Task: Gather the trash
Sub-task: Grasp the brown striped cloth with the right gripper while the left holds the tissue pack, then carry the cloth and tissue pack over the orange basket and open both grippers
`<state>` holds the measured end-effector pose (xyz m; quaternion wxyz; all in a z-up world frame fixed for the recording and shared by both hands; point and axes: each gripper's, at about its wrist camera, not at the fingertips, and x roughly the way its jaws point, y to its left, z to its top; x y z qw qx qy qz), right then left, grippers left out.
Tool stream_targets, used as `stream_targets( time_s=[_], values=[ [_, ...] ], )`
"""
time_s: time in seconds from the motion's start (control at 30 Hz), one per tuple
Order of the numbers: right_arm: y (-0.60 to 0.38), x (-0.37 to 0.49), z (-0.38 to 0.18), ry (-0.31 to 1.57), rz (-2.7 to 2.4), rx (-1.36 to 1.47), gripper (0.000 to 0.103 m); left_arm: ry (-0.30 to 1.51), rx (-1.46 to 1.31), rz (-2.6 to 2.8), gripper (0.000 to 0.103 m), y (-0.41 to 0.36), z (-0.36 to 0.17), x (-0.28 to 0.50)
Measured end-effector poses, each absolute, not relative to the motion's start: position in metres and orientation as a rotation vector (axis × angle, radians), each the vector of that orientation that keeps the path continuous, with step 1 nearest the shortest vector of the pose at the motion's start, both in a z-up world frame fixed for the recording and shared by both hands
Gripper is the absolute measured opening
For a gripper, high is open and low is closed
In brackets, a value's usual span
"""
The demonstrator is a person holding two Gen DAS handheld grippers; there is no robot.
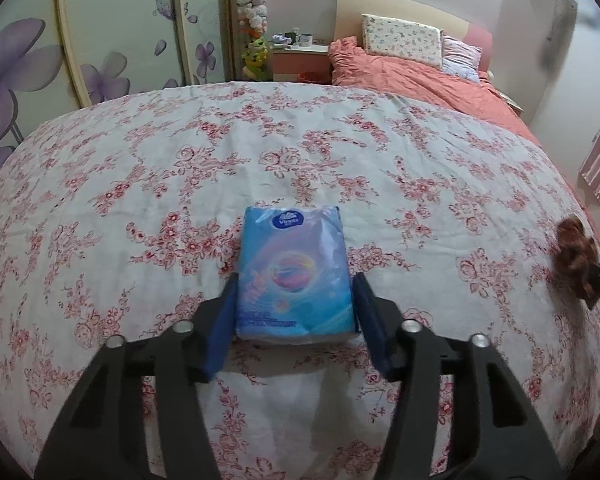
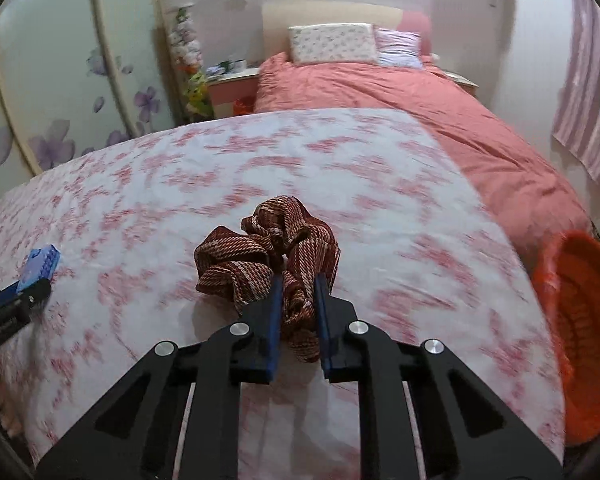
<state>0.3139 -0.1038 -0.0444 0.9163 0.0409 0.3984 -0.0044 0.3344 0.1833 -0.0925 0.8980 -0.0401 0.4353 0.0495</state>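
A blue tissue pack [image 1: 294, 272] lies lengthwise between the blue pads of my left gripper [image 1: 296, 280], and both pads press on its sides just over the flowered bedspread [image 1: 180, 168]. The right wrist view shows that pack [image 2: 40, 264] at the far left, in the left gripper [image 2: 16, 304]. My right gripper [image 2: 298, 280] is shut on a brown striped fabric scrunchie [image 2: 268, 252], which bunches up ahead of the fingers above the bed. The scrunchie [image 1: 572, 256] also appears at the right edge of the left wrist view.
An orange mesh basket [image 2: 576, 336] stands beside the bed at the right. A salmon duvet [image 2: 420, 120] and pillows [image 2: 332, 42] cover the far end. A nightstand [image 1: 300, 60] and wardrobe doors [image 1: 100, 40] stand beyond the bed on the left.
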Motion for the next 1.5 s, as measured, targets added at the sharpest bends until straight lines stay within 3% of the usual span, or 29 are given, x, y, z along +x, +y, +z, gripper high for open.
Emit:
stream_targets(
  time_s=[0.6, 1.5],
  values=[
    [-0.156, 0.256, -0.019, 0.738, -0.070, 0.156, 0.016, 0.842, -0.077, 0.020, 0.051, 0.146, -0.066, 0.312],
    [-0.234, 0.177, 0.018, 0.588, -0.258, 0.200, 0.016, 0.710, 0.051, -0.320, 0.051, -0.031, 0.006, 0.252]
  ],
)
